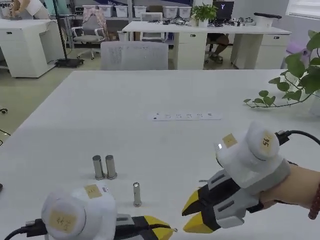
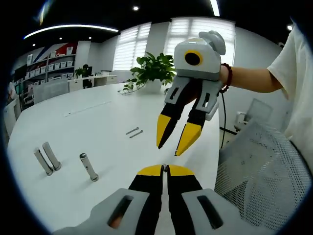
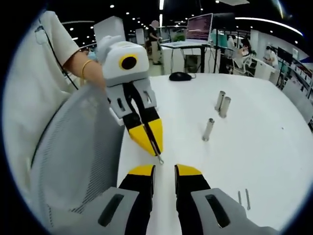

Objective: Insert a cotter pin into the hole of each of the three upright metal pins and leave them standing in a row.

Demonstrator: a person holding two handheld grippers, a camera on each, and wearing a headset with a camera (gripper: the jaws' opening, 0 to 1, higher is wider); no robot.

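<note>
The left gripper (image 1: 162, 230) sits low at the near edge of the bench (image 1: 165, 95), jaws closed on a thin cotter pin (image 3: 159, 157). Its wire tip pokes out past the yellow ends. The right gripper (image 1: 184, 222) hangs just beside it toward the right edge, jaws parted and holding nothing.

All three metal pins stand upright, clear of both grippers. The lone pin (image 1: 136, 194) is closest, a little farther in from the near edge than the left jaws and slightly to their left. The paired pins (image 1: 110, 166) stand side by side beyond it, toward the left edge. Two spare cotter pins (image 2: 133, 132) lie flat on the bench near the right gripper.

The lone pin's long axis is vertical, while the cotter pin points out along the left jaws, roughly level. By my reading the wire must meet that pin crosswise near its top. The hole is too small to make out here. The left gripper is the nearer one, and the open right gripper is free to steady the pin.
</note>
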